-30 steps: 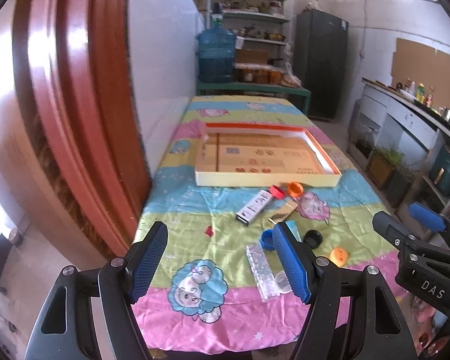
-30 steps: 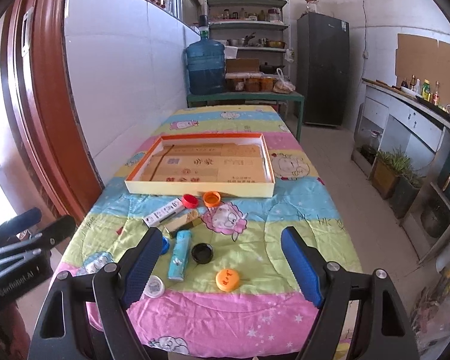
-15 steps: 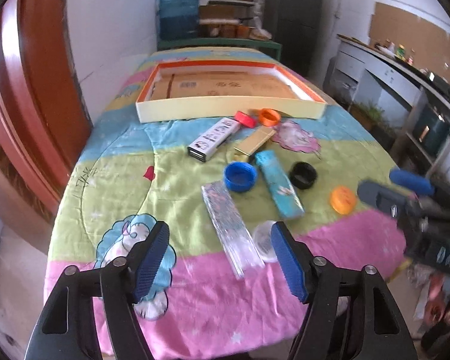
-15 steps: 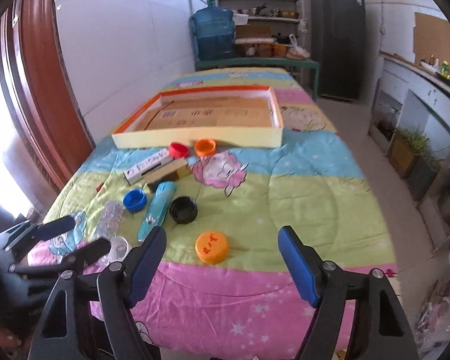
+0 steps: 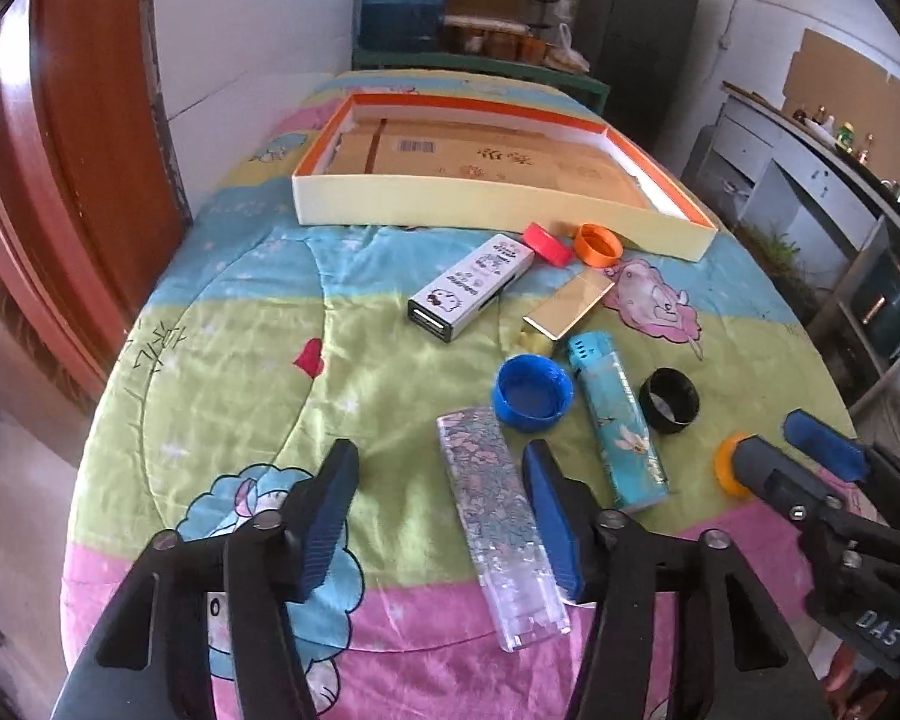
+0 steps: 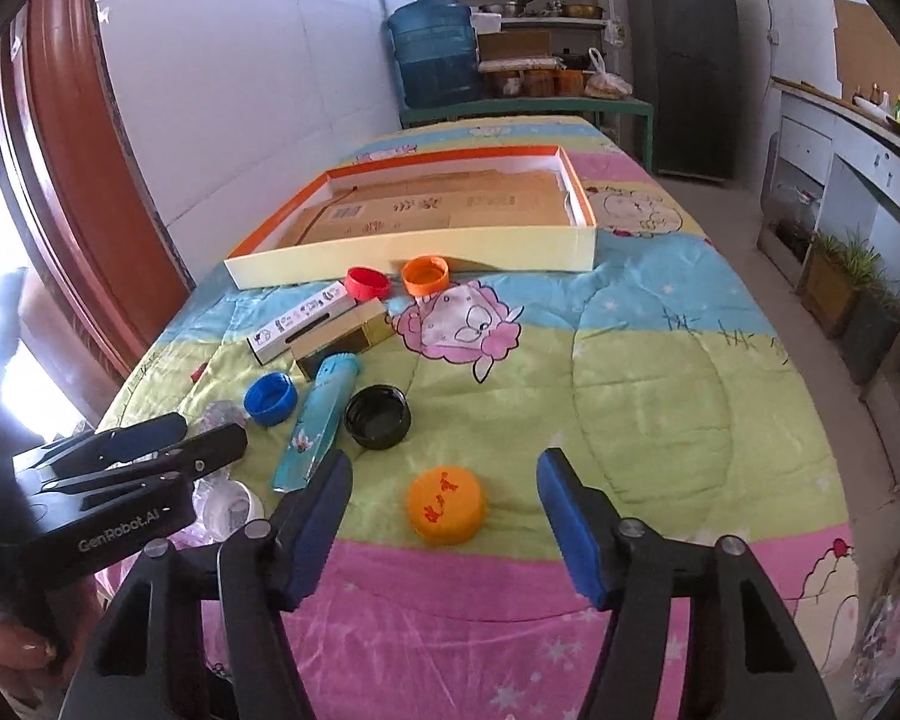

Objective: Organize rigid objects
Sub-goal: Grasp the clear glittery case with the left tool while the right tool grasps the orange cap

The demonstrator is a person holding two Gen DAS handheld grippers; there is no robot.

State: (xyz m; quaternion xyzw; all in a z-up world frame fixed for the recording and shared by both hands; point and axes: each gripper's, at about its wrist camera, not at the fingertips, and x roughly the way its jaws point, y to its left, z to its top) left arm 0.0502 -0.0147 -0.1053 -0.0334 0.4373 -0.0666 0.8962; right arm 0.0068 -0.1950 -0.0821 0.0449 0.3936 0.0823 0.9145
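The left gripper has been closing its jaws, which stand apart around the clear patterned box without pressing it. The right gripper has been closing too, jaws apart around the orange cap on the quilt.

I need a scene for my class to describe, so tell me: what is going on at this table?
A person holds a hand-held gripper in each hand over a cartoon-print quilt strewn with caps and small boxes. The left hand-held gripper has just been closing around a clear patterned plastic case, not yet gripping it. The right hand-held gripper, also closing, frames an orange plastic cap. The shallow cream cardboard tray behind holds none of them yet.
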